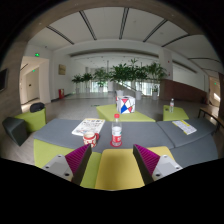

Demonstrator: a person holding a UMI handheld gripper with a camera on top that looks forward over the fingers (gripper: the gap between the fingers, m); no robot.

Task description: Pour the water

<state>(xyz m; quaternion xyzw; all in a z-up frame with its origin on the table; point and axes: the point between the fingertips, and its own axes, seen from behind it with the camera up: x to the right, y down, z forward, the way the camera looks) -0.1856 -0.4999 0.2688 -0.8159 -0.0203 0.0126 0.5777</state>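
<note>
Down low, tongs point(113, 160) spread wide, purple pads point(78, 158) angled inward, gripping nothing. Just ahead, a small clear bottle point(116, 131) with red cap and red label, upright beside a cup point(90, 139); contents hard to make out. Beyond, grey and yellow-green table point(60, 130), plants point(118, 74) along bright windows.

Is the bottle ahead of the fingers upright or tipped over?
Upright: the bottle stands on the table, red cap on top, beyond the open fingers.
</note>
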